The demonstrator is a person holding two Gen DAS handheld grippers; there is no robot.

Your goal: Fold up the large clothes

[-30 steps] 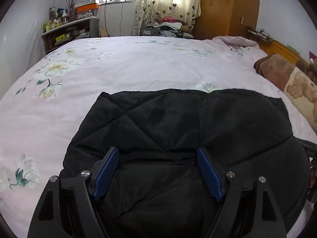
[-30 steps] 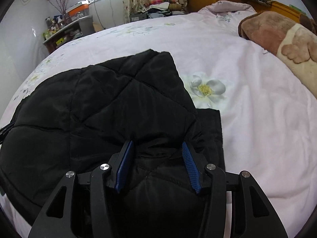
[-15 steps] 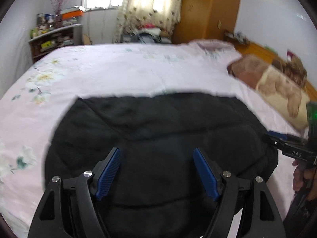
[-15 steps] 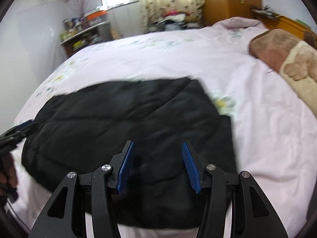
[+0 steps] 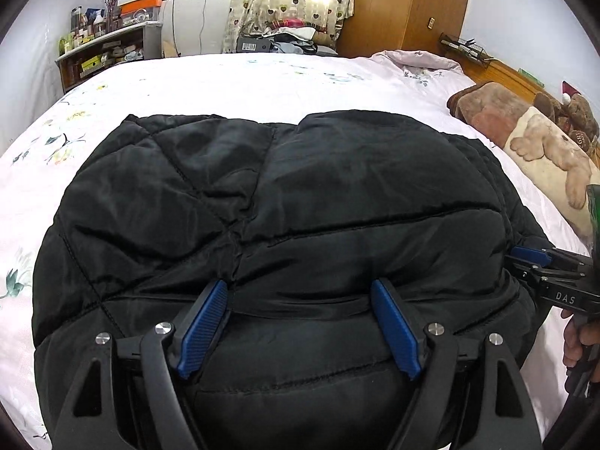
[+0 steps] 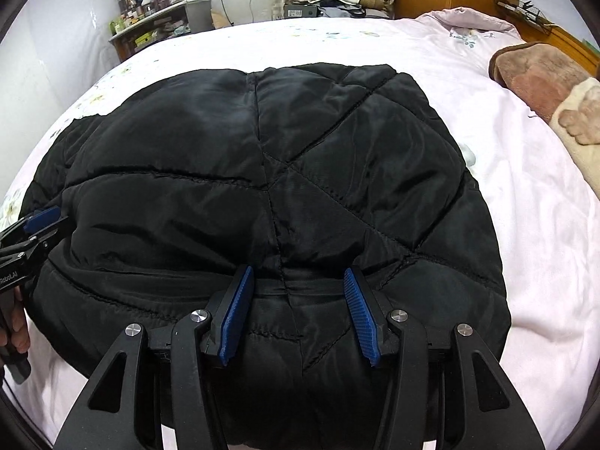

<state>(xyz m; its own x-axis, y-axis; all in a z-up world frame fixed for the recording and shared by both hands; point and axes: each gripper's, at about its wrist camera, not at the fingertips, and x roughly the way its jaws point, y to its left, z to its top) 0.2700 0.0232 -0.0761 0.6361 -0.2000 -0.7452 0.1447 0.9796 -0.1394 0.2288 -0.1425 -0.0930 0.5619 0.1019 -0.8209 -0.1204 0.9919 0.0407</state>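
Note:
A black quilted padded jacket (image 5: 285, 202) lies folded in a thick bundle on the pink floral bed (image 5: 232, 82); it also fills the right wrist view (image 6: 270, 172). My left gripper (image 5: 298, 292) is open, its blue pads wide apart over the jacket's near fold. My right gripper (image 6: 298, 281) is open too, over the near edge further right. The right gripper also shows at the jacket's right edge in the left wrist view (image 5: 536, 258). The left gripper shows at the left edge in the right wrist view (image 6: 33, 225).
A brown and cream blanket with bear print (image 5: 525, 142) lies along the bed's right side. A cluttered shelf (image 5: 105, 48), a curtained window and a wooden wardrobe (image 5: 405, 3) stand beyond the bed's far edge.
Both grippers pulled up and back, then came down close over the jacket's near fold again. The jacket now lies as a more compact bundle. Both jaws stayed open.

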